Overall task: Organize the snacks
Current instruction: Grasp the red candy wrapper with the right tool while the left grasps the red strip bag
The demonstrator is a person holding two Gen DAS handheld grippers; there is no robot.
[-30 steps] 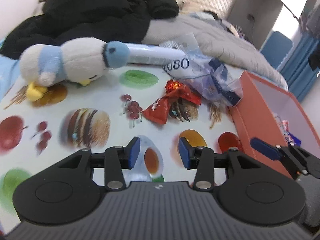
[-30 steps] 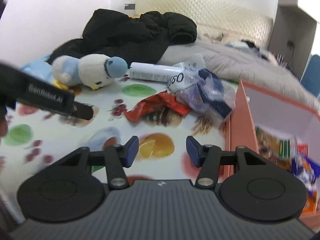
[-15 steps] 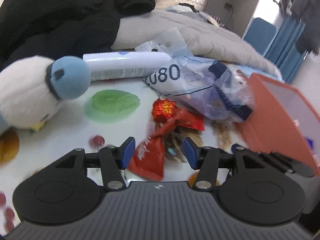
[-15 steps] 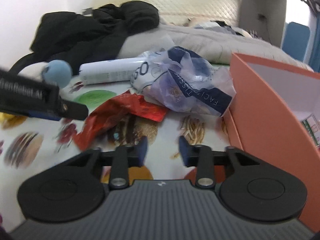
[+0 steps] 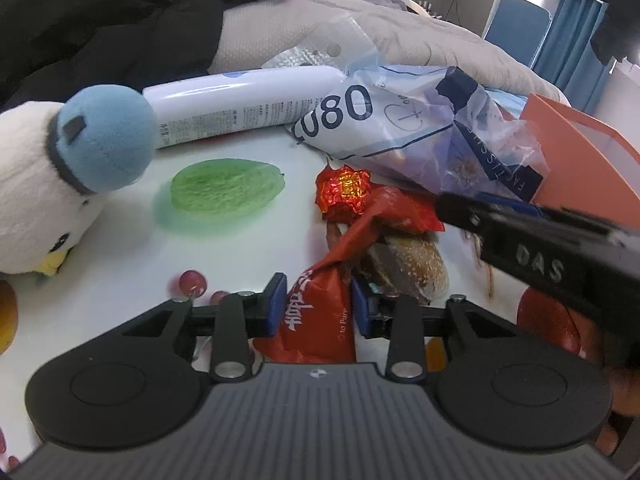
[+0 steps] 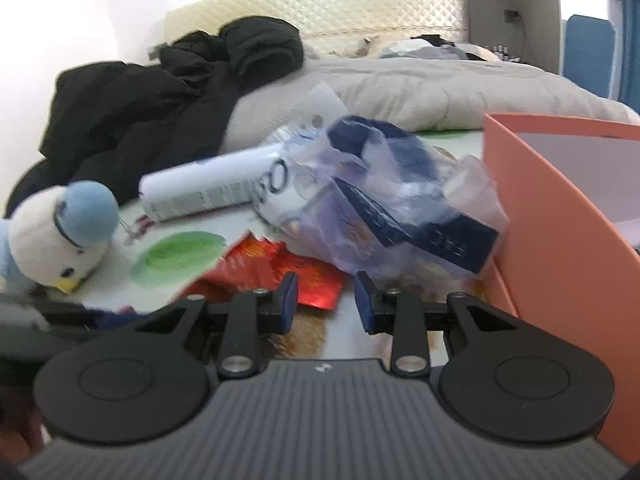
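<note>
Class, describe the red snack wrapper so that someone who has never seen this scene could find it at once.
Start at the orange box; beside it lies a crumpled clear bag. In front of it lies the red snack wrapper, the only shiny red thing, with the closing left gripper around one end.

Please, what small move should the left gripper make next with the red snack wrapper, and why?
Probably finish closing, then lift a little. The left gripper is closing, and the crinkled red foil snack wrapper already lies between its blue pads. The wrapper's far end rests on the fruit-printed tablecloth beside the clear plastic bag, and the orange box stands to the right.
</note>
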